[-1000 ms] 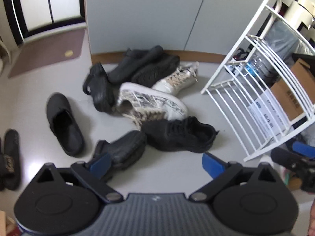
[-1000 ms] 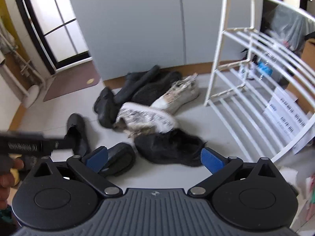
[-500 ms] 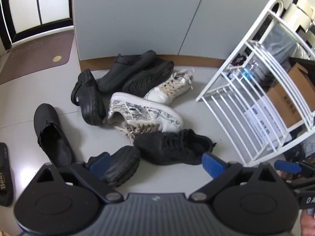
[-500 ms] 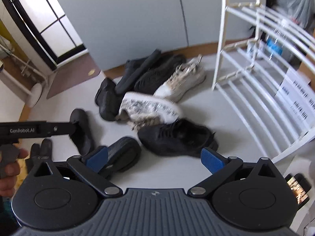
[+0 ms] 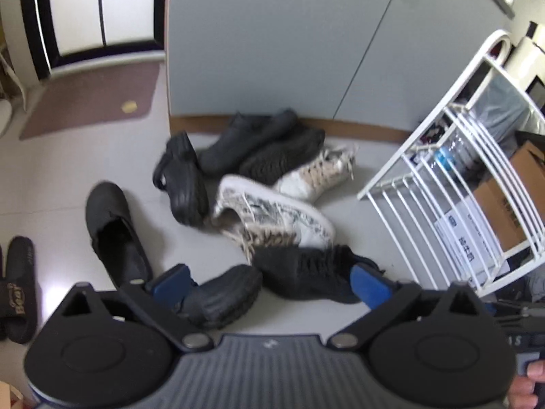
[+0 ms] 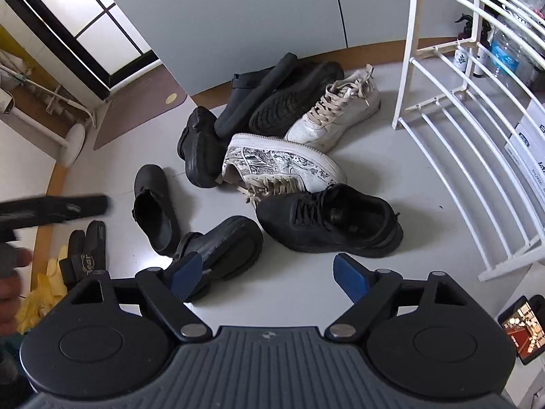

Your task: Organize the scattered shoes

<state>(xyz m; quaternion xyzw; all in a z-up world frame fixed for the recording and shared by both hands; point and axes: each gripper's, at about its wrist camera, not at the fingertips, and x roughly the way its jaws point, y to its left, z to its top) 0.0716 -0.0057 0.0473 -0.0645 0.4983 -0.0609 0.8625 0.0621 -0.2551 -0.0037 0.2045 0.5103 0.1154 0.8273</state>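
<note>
Several shoes lie in a heap on the pale floor. A black laced sneaker lies nearest. Behind it lie a white patterned sneaker and a plain white sneaker. Black clogs lie to the left, more black shoes by the wall. My right gripper is open and empty above the floor, short of the black sneaker. My left gripper is open and empty, over the near clog and black sneaker.
A white wire shoe rack stands at the right, with bottles and boxes behind it. Black slippers lie at the far left. A brown mat lies by the door. A phone lies at lower right.
Both grippers have shifted over the shoe heap; the right one has come lower and closer to the black sneaker. No shoe has moved. Both stay open.
</note>
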